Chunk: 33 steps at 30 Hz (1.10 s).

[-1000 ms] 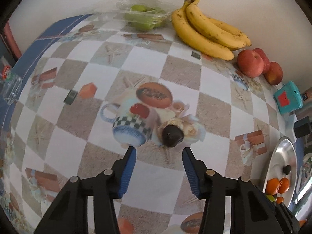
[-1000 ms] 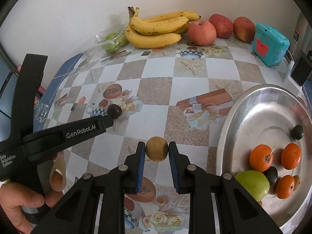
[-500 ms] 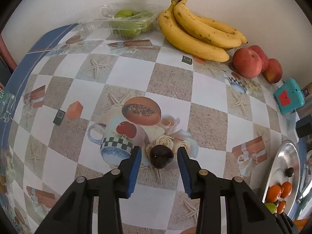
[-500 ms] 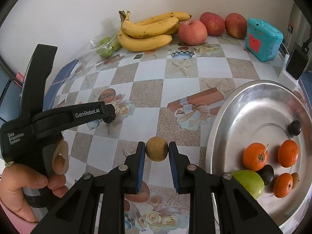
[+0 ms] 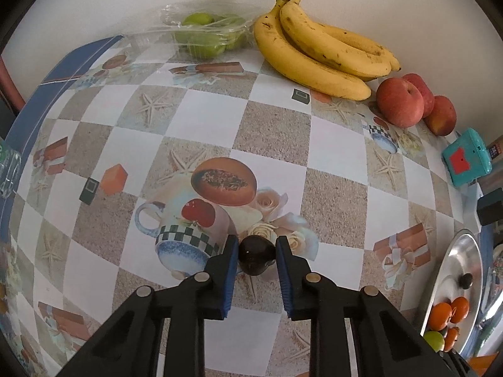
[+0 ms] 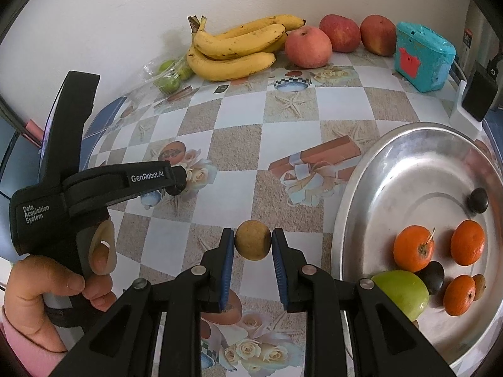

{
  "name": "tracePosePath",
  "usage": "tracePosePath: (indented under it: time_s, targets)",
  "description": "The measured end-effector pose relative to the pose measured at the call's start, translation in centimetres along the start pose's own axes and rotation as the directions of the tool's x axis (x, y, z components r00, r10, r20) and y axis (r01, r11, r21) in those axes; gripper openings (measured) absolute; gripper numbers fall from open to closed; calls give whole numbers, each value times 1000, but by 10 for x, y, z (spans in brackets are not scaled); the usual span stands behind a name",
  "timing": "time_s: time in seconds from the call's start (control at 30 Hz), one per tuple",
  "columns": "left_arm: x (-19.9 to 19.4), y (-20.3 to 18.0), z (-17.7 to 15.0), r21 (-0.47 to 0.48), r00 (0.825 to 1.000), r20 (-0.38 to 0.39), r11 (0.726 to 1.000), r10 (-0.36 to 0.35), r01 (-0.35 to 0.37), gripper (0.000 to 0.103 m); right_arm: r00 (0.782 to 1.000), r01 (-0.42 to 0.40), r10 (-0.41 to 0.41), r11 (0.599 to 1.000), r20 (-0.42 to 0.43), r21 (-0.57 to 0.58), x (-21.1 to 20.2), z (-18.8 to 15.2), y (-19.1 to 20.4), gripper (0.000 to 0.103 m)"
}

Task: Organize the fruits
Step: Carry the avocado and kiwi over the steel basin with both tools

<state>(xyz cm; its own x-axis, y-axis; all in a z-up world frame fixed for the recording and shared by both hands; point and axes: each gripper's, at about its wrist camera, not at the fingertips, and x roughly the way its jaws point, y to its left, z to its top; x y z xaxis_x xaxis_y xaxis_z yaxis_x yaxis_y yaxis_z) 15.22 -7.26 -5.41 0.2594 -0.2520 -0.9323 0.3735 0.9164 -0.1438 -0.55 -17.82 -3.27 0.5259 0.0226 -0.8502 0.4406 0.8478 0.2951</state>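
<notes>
Since the earlier frame the left tool (image 5: 256, 253) has come down over the dark fruit (image 5: 255, 259) and its jaws have just been closing; the pads now press it on both sides, fruit on the desk (image 5: 201, 119), well left of the metal tray (image 5: 452, 270). Right tool (image 6: 253, 245) unchanged: clamped on a brown round fruit (image 6: 253, 244), held above the desk just left of the tray.

Risks, judged: both fruits are small, round and smooth, gripped near the pad tips, so either could squirt out on lifting. Released on the tray, they may roll into the oranges (image 6: 414, 248) already there.
</notes>
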Motion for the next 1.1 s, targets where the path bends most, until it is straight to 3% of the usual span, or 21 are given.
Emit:
tracePosePath:
  time_s: [0.5, 1.1]
  targets:
    - [-18, 7, -25, -56, 1000, 5, 998, 10, -10, 25, 1000, -2, 2, 1000, 1, 2, -6, -4, 3, 25]
    - [-76, -5, -54, -32, 995, 103, 999, 4, 0, 25, 1000, -1, 0, 998, 23, 59, -31, -12, -4, 25]
